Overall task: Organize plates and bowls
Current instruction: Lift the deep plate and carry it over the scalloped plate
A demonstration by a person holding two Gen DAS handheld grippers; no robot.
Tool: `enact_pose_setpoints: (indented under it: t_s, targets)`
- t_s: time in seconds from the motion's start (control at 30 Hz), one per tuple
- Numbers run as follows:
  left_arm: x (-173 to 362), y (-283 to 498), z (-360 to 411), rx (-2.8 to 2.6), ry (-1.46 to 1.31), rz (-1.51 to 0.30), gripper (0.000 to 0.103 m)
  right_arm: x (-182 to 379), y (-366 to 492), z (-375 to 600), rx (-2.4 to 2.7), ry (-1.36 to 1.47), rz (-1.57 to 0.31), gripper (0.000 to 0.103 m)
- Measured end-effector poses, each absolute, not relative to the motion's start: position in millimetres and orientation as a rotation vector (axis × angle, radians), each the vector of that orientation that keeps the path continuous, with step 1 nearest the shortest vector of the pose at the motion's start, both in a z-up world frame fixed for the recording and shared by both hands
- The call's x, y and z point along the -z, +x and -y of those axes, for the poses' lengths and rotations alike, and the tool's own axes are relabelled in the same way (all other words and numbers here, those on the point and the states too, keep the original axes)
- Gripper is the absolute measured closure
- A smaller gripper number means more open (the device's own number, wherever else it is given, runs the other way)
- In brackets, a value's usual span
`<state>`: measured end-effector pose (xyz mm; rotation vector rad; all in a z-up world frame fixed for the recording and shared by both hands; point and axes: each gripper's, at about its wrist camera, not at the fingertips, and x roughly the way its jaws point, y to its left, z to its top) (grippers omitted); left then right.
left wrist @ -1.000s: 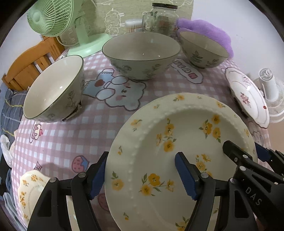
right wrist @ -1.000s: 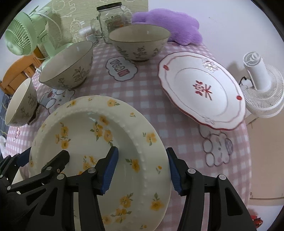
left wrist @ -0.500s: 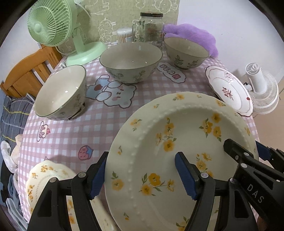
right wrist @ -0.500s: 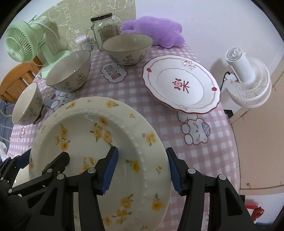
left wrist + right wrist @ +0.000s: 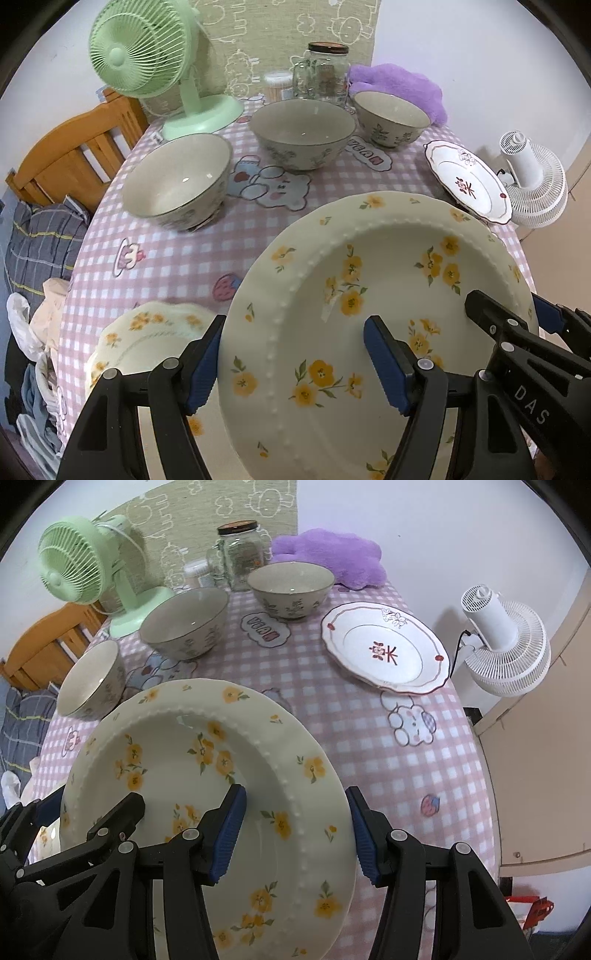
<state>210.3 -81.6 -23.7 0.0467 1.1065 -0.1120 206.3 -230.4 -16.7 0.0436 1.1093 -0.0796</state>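
Both grippers hold a large cream plate with yellow flowers (image 5: 369,288) (image 5: 207,768) lifted above the table. My left gripper (image 5: 295,354) is shut on its left rim; my right gripper (image 5: 295,827) is shut on its right rim. A second yellow-flower plate (image 5: 147,332) lies on the table below, at the near left. Three grey floral bowls stand beyond: left (image 5: 177,181) (image 5: 92,679), middle (image 5: 301,133) (image 5: 184,620), back right (image 5: 391,118) (image 5: 291,587). A white plate with red trim (image 5: 469,184) (image 5: 384,653) lies at the right.
A green fan (image 5: 147,66), a glass jar (image 5: 325,74) and a purple plush (image 5: 332,557) stand at the table's back. A white fan (image 5: 506,642) sits off the right edge. A wooden chair (image 5: 74,147) and clothes are at the left. The pink checked cloth (image 5: 406,768) covers the table.
Both grippers have risen and pulled back with the flowered plate; the bowls and red-trim plate look smaller and farther. More of the second flowered plate shows below.
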Motion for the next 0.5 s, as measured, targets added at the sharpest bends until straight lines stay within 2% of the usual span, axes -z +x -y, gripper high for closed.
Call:
enact_pose_setpoints:
  t_s: [0.5]
  targets:
    - [31.1, 166.8, 16.3, 0.094, 0.015, -1.137, 0.029, 19.5, 167.8, 165.8, 0.06, 0.029, -1.135, 0.045]
